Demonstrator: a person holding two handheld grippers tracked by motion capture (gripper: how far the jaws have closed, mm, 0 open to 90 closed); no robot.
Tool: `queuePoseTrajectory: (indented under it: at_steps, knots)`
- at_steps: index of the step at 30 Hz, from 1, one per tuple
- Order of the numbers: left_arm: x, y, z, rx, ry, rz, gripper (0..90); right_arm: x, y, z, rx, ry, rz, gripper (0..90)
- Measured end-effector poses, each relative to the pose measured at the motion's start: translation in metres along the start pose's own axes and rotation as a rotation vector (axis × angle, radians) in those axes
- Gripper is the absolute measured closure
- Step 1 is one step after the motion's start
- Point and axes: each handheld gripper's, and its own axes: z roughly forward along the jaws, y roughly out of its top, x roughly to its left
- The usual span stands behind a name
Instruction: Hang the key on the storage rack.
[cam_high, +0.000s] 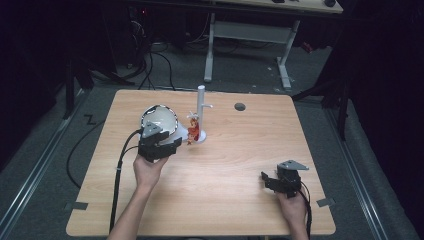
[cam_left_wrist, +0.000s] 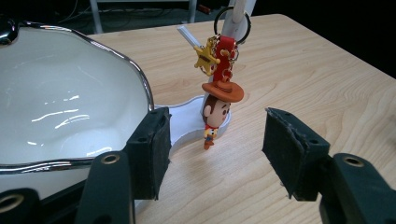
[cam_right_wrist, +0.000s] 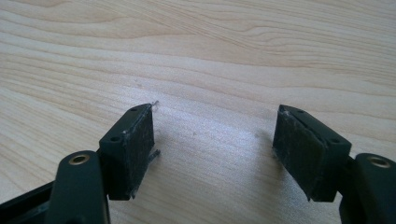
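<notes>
Keychain (cam_left_wrist: 216, 109) hangs ahead of left tool (cam_left_wrist: 215, 154).

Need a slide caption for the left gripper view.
Open left gripper faces a cowboy keychain hanging on a white stand, beside a white bowl.

1 bowl (cam_left_wrist: 60, 102), 1 keychain (cam_left_wrist: 217, 100), 1 stand (cam_high: 201, 102)

High view overlooks the table (cam_high: 225, 165); gripper views sit close, perhaps overlapping.
</notes>
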Motion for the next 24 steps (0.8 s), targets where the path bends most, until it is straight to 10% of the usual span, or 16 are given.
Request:
queuePoseTrajectory:
  at_steps: [24]
  knots:
    - [0.005,-0.009,-0.026,-0.03,0.013,-0.015,41.6,0.0,0.0,0.0,0.0,0.0,0.001,29.7]
